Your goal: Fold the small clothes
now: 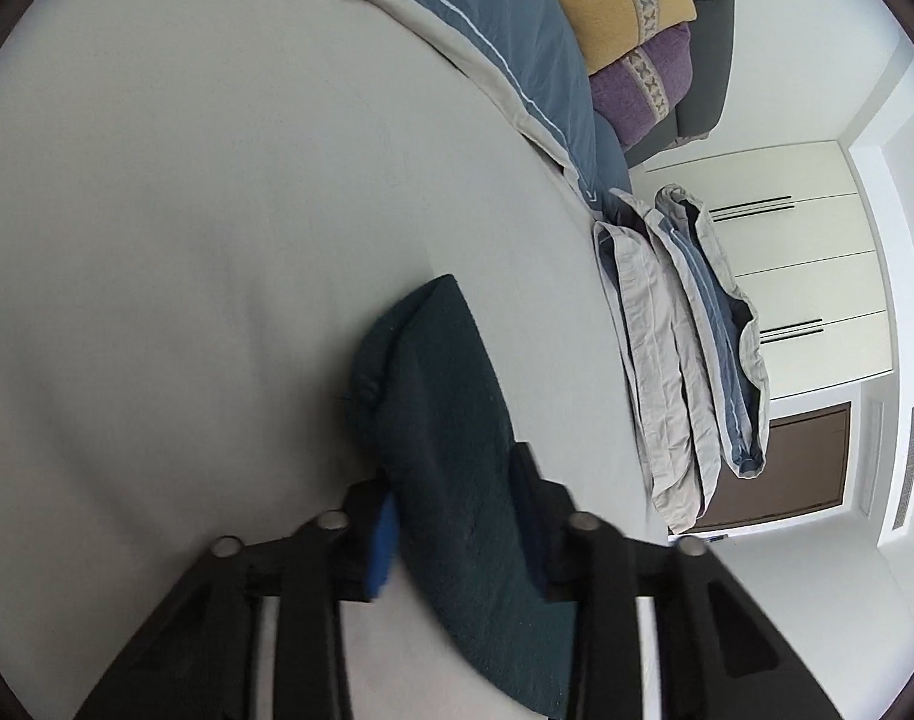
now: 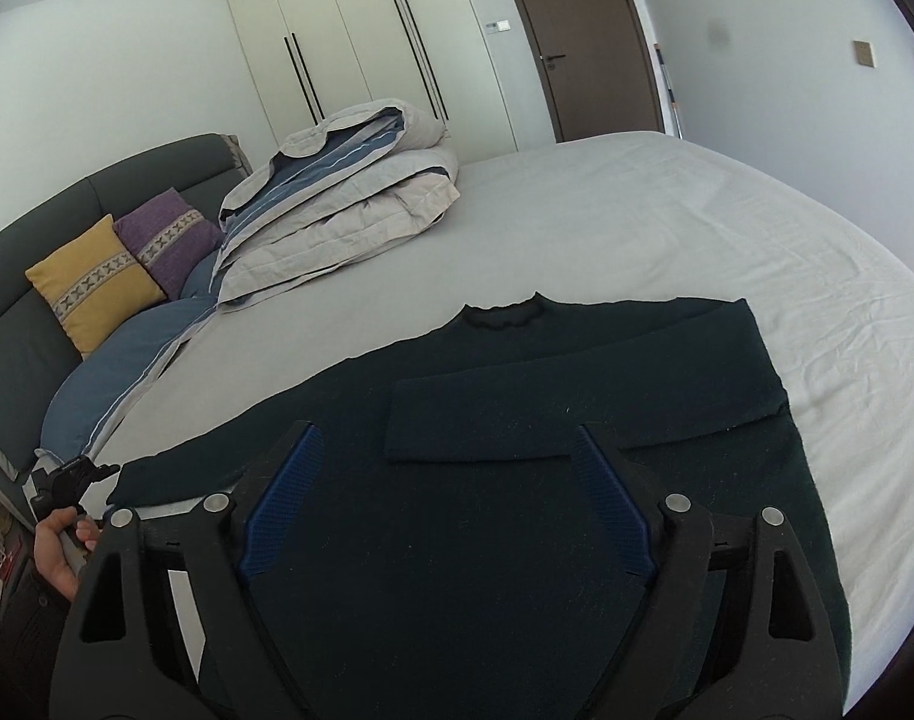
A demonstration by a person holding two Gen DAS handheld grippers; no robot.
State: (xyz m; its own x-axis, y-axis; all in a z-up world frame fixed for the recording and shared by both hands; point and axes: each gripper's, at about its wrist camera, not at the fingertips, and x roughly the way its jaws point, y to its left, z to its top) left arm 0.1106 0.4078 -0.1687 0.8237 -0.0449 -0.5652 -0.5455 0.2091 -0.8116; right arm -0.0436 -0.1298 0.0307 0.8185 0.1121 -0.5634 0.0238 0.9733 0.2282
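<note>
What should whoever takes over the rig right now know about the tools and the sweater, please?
Left tool: closed on the outstretched sleeve; the view is blurred, so check the grip.
Right tool: open, empty, above the sweater's body.
Sweater: dark, lying flat on the bed, collar away from you.
Done: one sleeve, the folded sleeve, lies across the chest.
Left: bring the outstretched sleeve across, then fold the body.

Left gripper (image 1: 457, 516) narrowed; right gripper (image 2: 450, 462) spread wide.
</note>
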